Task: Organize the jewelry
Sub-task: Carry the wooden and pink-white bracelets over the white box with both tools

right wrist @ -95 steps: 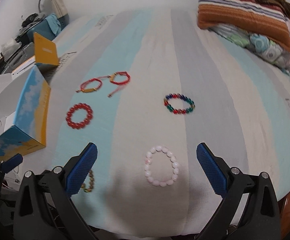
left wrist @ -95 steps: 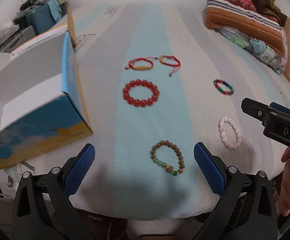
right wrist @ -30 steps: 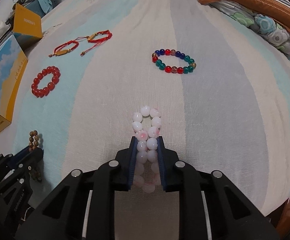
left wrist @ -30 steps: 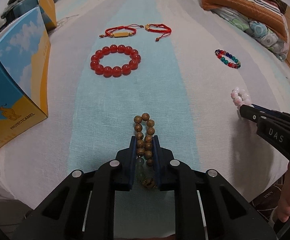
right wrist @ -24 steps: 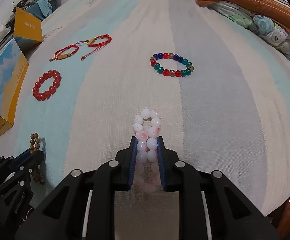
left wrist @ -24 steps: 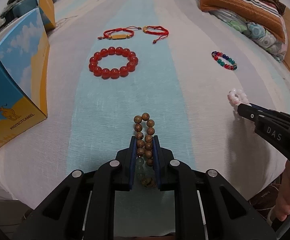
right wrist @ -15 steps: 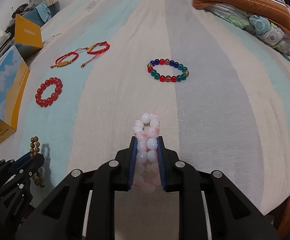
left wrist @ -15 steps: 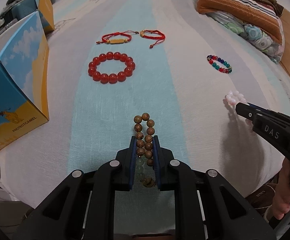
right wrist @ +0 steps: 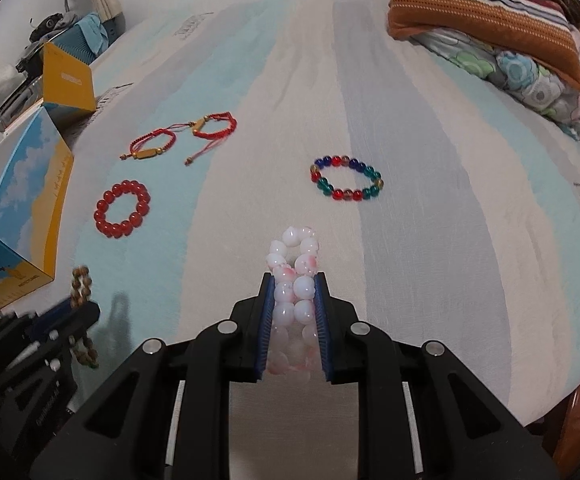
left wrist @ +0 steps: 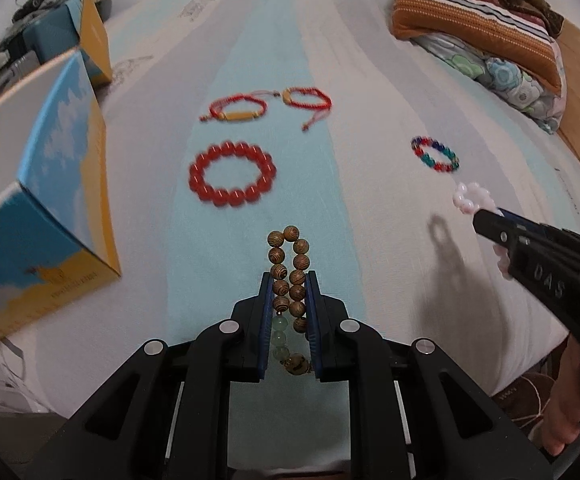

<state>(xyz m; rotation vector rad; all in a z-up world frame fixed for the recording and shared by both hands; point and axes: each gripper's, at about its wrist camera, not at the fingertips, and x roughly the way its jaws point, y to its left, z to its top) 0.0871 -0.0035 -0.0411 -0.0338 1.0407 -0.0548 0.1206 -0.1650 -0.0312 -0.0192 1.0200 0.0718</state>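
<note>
- Blue-and-yellow box (left wrist: 49, 216) stands at far left on the striped bedsheet (left wrist: 370, 80); its opening isn't visible here. Likely the drop spot, though that's a guess from the task.
- Left gripper (left wrist: 288, 280) is pinched on the brown wooden bracelet (left wrist: 290, 264), squashed into a narrow loop between the blue pads, top beads sticking out past the tips, lower beads hanging behind them. Grip looks secure; don't loosen it until the bracelet is over the target.
- Red bead bracelet (left wrist: 231, 178) and the two red cord bracelets (left wrist: 267, 108) lie ahead of it on the teal stripe, apart from each other. Carry over them high enough not to drag the dangling beads through.
- Multicolour bead bracelet (right wrist: 346, 178) sits alone further right, untouched.
- Right gripper (right wrist: 293, 280) is clamped on the pink-white bead bracelet (right wrist: 294, 276), also folded flat, clear of the sheet judging by its shadow.
- Both loads are elastic loops: move level and slow, and release one hand at a time so the grippers don't collide near the box.
</note>
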